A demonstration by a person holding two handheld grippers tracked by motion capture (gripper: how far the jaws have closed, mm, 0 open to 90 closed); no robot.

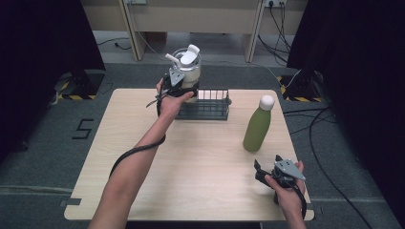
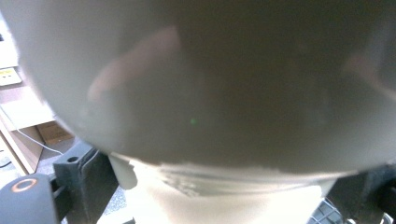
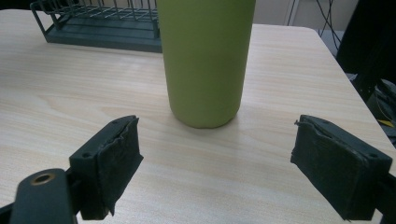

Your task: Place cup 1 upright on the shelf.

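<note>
**Jug held up over the rack**

Pale wooden table (image 1: 191, 162) underneath. Dark wire rack (image 1: 204, 106) at the far edge of the table. Big silver metal jug with white lid (image 1: 187, 67) lifted just above the rack's left end, squeezed tight by left gripper (image 1: 177, 87). Tall green metal bottle with white cap (image 1: 258, 125) standing right of the rack. Right gripper (image 3: 217, 154) near the bottom of the bottle, jaws wide apart, holding nothing.

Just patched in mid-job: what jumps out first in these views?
The left gripper holds a silver tumbler with a white lid and straw lifted above the far left end of the dark wire rack; in the left gripper view the tumbler looms close and blurred. A tall green bottle with a white cap stands right of the rack, and the right gripper waits open, short of it.
</note>
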